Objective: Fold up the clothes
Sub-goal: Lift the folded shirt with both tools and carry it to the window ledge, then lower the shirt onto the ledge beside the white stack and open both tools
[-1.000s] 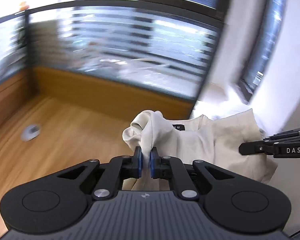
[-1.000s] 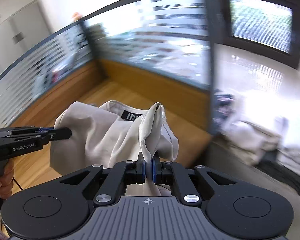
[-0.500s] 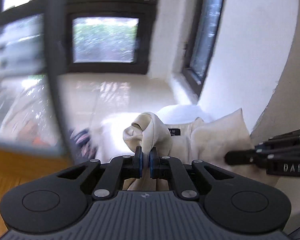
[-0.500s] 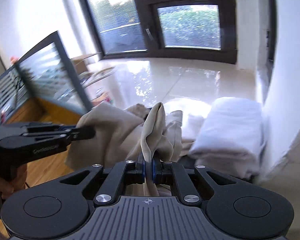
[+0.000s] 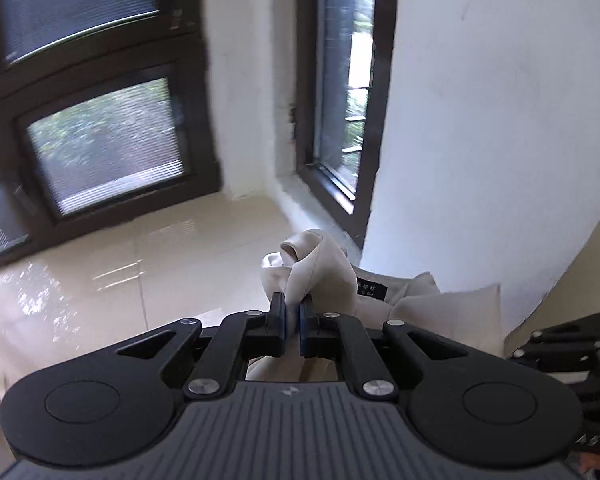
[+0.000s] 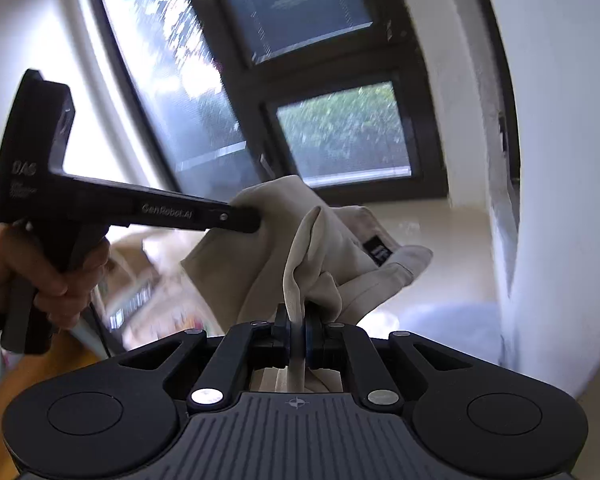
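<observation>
A beige garment (image 5: 328, 276) with a small black neck label (image 5: 371, 289) hangs in the air between my two grippers. My left gripper (image 5: 292, 308) is shut on a bunched fold of it. The other end is pinched by my right gripper (image 6: 297, 320), where the beige garment (image 6: 268, 260) rises in a ridge above the pads. In the right wrist view the left gripper (image 6: 256, 220) reaches in from the left with its tip buried in the cloth, held by a person's hand (image 6: 56, 276). The right gripper's body (image 5: 572, 352) shows at the lower right of the left wrist view.
Dark-framed windows (image 5: 108, 152) stand over a glossy cream tiled floor (image 5: 120, 264). A white wall (image 5: 500, 140) and a narrow window (image 5: 340, 100) lie to the right. A pale folded pile (image 6: 452, 328) lies low by the wall, blurred. A strip of wooden surface (image 6: 60, 360) shows at the lower left.
Both grippers have swung away from the wooden table and glass partition toward the windows and white wall, rising and rolling, with the garment still gripped between them.
</observation>
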`<state>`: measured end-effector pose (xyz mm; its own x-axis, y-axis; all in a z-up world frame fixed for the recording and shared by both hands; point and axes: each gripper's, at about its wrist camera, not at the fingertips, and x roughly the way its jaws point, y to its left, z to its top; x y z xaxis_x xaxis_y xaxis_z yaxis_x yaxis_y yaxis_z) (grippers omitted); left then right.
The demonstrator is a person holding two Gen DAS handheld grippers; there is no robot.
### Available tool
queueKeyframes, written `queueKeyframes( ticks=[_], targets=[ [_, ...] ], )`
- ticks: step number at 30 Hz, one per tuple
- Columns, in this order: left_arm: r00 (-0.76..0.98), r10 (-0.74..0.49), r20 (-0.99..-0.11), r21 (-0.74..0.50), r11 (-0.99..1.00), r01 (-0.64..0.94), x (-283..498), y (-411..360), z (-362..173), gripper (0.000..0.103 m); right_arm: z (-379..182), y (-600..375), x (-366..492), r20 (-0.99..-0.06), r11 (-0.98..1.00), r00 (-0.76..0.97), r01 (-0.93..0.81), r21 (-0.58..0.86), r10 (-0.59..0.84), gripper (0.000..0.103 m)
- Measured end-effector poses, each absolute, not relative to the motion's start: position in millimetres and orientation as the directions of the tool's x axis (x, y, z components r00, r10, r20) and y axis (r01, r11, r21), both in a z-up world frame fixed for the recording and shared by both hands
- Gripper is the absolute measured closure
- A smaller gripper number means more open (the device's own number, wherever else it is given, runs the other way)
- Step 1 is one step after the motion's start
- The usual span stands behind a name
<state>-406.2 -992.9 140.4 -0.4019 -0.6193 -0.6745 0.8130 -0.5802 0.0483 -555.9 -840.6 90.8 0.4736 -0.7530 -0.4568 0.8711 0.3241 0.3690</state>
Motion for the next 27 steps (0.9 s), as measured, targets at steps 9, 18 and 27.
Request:
queueKeyframes(
  ticks=[9,18,27],
  targets=[
    [-0.414,-0.533,-0.738,0.153,-0.729,0.667,-392,-1089,135,0.096,81,-888,-500,-0.453,0.222,0.405,0.888,0.404,-0.794,0.094],
    [-0.389,-0.384,-0.837,0.093,-0.802,0.590,-368,-1150,26,0.097,-4,-934,-457,-0.591,0.042,0.354,0.879,0.475,-0.725,0.094],
    [-0.355,-0.304,-0.884,0.076,-0.843,0.533,-379,-1180,-70,0.097,-91,-956,-444,-0.722,-0.115,0.290,0.883,0.455,-0.628,0.095]
  ],
)
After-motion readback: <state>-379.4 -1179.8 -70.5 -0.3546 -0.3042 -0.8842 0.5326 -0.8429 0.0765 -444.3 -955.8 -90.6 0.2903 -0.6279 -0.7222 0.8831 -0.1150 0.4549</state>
